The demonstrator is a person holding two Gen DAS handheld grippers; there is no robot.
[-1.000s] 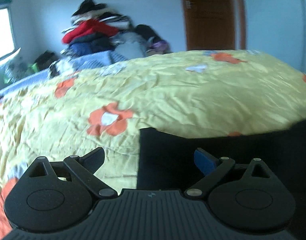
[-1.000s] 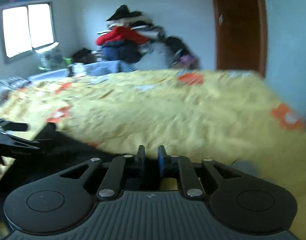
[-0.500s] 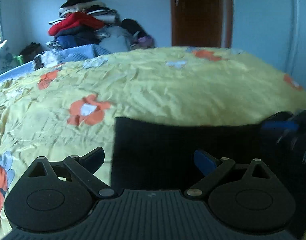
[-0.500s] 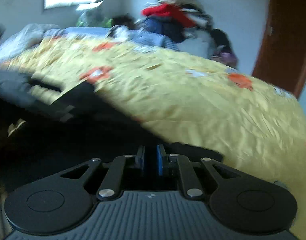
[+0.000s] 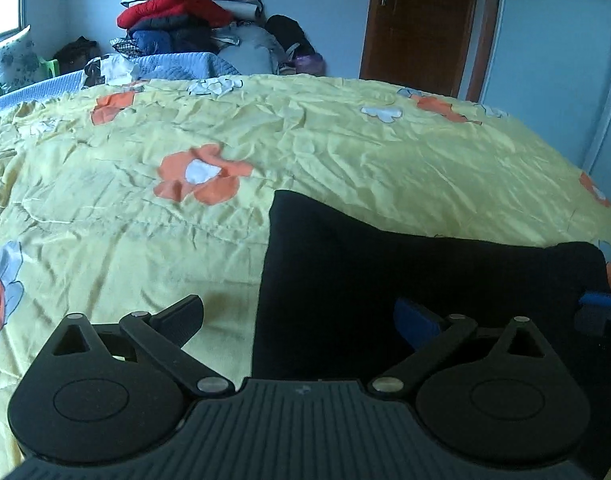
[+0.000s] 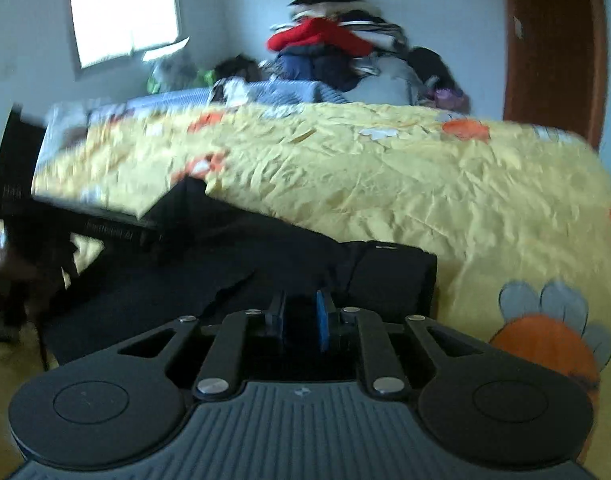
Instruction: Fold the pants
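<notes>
— Where were the pants?

— The black pants lay flat on the yellow flowered bedspread, at the near side of the bed. From the right wrist view they ran leftward, with a thicker doubled-over end nearest the camera.

— And the left gripper?

— The left gripper was spread wide and held nothing. One finger hovered over bare bedspread, the blue-padded finger over the dark cloth, so the pants' left edge sat between them.

— The right one?

— The right gripper was nearly clenched, its jaws having just eased apart a little. Dark cloth showed in the narrow gap, but I could not tell whether the pads pressed on it. Its blue tip also showed at the right edge of the left wrist view.

— Anything else?

— A heap of clothes against the far wall, a brown door, and a bright window.
</notes>
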